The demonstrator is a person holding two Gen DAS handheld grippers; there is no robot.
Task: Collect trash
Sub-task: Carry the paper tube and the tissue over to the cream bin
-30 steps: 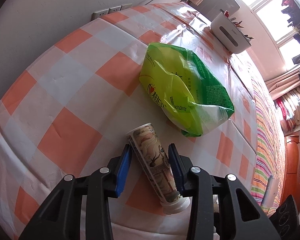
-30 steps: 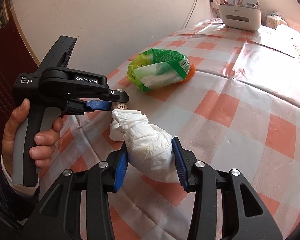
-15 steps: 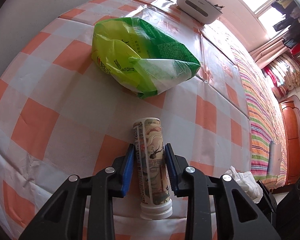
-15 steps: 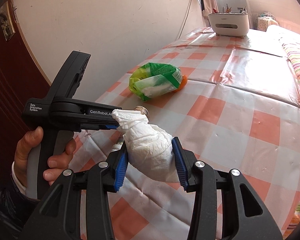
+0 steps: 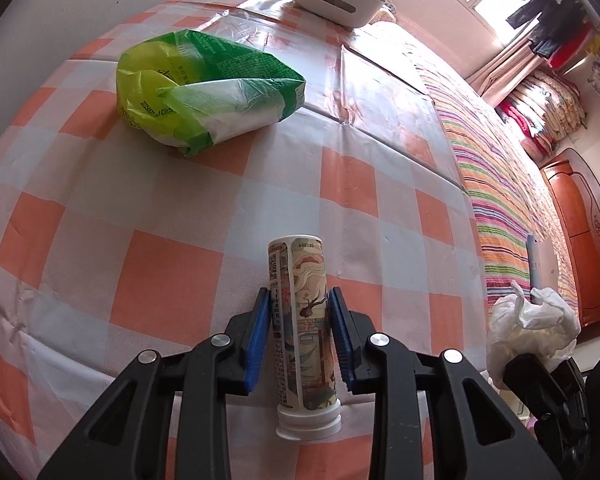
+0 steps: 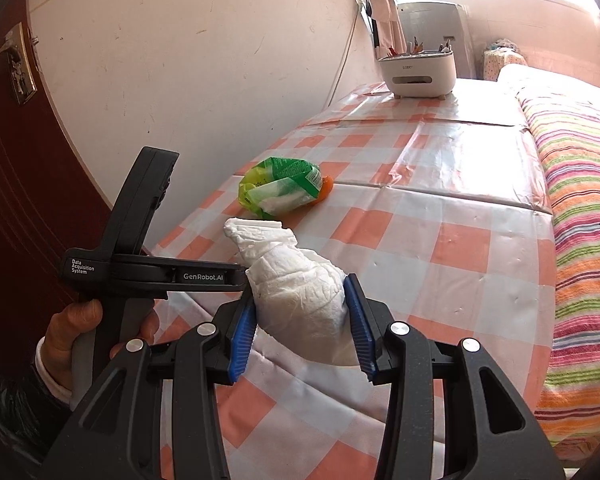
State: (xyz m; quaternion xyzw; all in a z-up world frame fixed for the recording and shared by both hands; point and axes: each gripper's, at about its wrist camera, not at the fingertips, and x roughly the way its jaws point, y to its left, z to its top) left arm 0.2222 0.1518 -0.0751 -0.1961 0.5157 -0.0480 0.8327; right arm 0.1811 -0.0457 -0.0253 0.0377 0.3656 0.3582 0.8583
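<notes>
My left gripper (image 5: 300, 298) is shut on a printed drink bottle (image 5: 302, 316) with a white cap, which lies along the fingers, cap toward the camera, above the near edge of the checked table (image 5: 172, 264). My right gripper (image 6: 300, 308) is shut on a crumpled white tissue wad (image 6: 296, 280) and holds it above the tablecloth (image 6: 440, 248). In the left wrist view that tissue wad (image 5: 528, 328) shows at the far right. A green and yellow plastic bag (image 5: 204, 88) lies further back on the table, and the same bag (image 6: 282, 188) appears small in the right wrist view.
A white organizer box (image 6: 418, 70) with pens stands at the table's far end. A striped bedspread (image 6: 580, 200) lies along the right. The wall (image 6: 200, 60) and a dark red door (image 6: 16, 184) close off the left. A hand (image 6: 80, 324) grips the left tool.
The left gripper closed on the bottle and carried it back toward the table's near edge while rolling. The right gripper rose and drew back with the tissue; the green bag looks farther away.
</notes>
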